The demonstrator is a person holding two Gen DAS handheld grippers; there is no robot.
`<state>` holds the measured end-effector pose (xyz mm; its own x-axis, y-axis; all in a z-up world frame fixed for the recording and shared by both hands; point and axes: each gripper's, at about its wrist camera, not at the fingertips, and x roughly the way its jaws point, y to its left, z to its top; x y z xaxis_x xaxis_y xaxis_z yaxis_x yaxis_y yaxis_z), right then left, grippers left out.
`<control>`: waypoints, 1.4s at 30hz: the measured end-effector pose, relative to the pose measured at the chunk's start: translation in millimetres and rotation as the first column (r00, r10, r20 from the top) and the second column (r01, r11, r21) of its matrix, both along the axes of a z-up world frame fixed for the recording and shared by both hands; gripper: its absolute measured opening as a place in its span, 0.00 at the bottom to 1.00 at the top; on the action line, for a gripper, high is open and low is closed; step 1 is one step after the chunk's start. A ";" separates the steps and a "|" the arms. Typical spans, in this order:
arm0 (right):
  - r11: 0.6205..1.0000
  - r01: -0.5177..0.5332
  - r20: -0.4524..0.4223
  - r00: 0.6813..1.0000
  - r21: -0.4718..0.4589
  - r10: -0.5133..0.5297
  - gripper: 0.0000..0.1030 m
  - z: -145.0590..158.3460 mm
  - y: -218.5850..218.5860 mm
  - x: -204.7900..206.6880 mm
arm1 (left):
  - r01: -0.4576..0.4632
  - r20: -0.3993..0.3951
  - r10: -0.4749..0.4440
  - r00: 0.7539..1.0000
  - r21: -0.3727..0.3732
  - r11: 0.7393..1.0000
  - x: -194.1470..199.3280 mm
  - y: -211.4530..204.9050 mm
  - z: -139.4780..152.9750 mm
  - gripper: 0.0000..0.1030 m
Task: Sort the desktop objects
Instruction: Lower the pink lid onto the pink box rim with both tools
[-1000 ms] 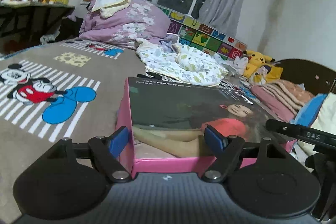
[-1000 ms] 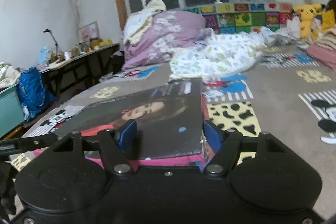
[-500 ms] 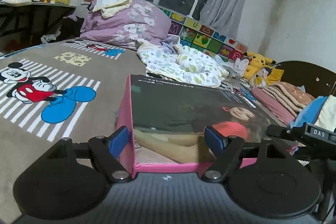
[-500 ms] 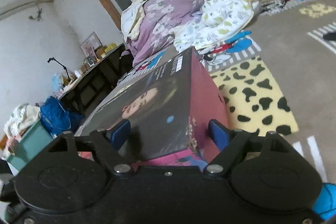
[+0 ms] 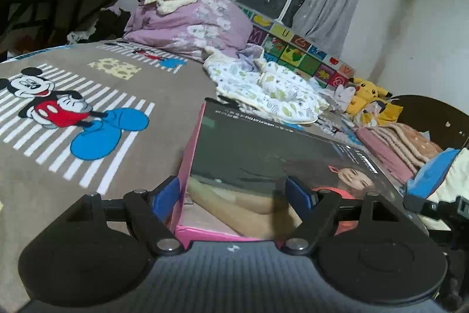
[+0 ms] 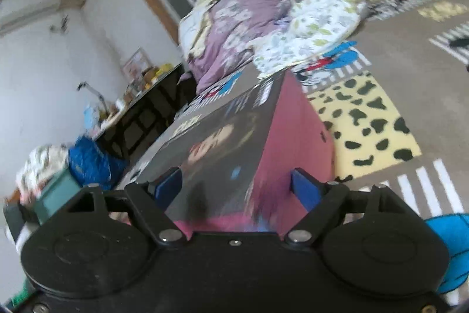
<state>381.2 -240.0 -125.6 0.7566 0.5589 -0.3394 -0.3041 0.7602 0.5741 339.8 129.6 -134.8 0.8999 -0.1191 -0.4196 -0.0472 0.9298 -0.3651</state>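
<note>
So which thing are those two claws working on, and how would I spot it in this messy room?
Look at the brown cartoon-mouse blanket spread over the bed. Near its front edge lies a large flat box, in front of the crumpled leaf-print quilt. Unlike the soft bedding around it, it is rigid, with pink sides and a dark glossy top showing a person's photo.

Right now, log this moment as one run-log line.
left tongs: open, astride box corner | right tongs: open, astride another corner | box: on blanket
</note>
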 end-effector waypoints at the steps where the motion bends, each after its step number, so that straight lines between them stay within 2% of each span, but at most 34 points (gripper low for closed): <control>1: 1.000 0.014 0.000 1.000 0.006 -0.014 0.81 -1.4 -1.7 3.2 | 0.005 -0.002 -0.005 1.000 0.026 1.000 -0.1 -4.7 0.6 0.77; 4: 0.999 0.022 -0.024 0.999 0.031 -0.021 0.81 -6.4 -4.9 12.6 | 0.036 -0.018 -0.035 0.999 0.096 0.995 -0.1 -20.0 4.3 0.76; 11: 0.997 0.075 -0.061 0.995 -0.035 -0.077 0.80 -18.8 -11.3 20.4 | 0.076 -0.030 -0.073 0.997 0.093 0.993 -10.6 -36.9 4.2 0.77; 13: 0.995 0.081 -0.061 0.995 -0.052 -0.084 0.80 -23.4 -14.9 18.9 | 0.084 -0.029 -0.081 0.996 0.116 0.990 -13.9 -42.2 4.2 0.77; 16: 0.994 0.073 -0.064 0.995 -0.075 -0.078 0.80 -21.3 -15.3 20.0 | 0.066 -0.031 -0.062 0.998 0.118 0.991 -13.8 -42.0 4.5 0.77; 20: 0.989 0.076 -0.039 0.996 -0.125 -0.081 0.80 -9.4 -13.6 11.3 | 0.063 -0.006 -0.063 0.998 0.205 0.977 -22.9 -55.0 9.5 0.77; 21: 0.992 0.057 -0.058 0.996 -0.116 -0.064 0.80 -11.3 -13.8 11.2 | 0.067 -0.005 -0.067 0.998 0.219 0.974 -25.1 -57.7 9.7 0.77; 23: 0.997 0.027 -0.096 0.995 -0.068 -0.033 0.81 -17.6 -17.4 11.4 | 0.063 -0.011 -0.062 0.998 0.188 0.980 -29.2 -55.1 8.8 0.77; 26: 0.999 0.023 -0.111 0.993 -0.045 -0.027 0.81 -18.1 -24.2 5.5 | 0.054 -0.007 -0.054 0.999 0.150 0.987 -41.0 -50.6 11.9 0.77; 29: 0.997 0.029 -0.098 0.994 -0.074 -0.036 0.81 -13.5 -28.3 -11.2 | 0.045 -0.014 -0.044 0.999 0.115 0.992 -58.4 -47.5 15.2 0.77; 33: 0.991 0.031 -0.093 0.995 -0.129 -0.043 0.85 -7.6 -29.3 -42.8 | 0.035 -0.079 -0.027 0.997 0.100 0.994 -82.8 -49.3 13.8 0.77; 42: 0.963 0.010 -0.042 0.999 -0.271 -0.022 0.90 23.3 -18.3 -134.8 | 0.033 -0.180 -0.007 0.984 0.141 0.989 -146.5 -66.6 22.0 0.77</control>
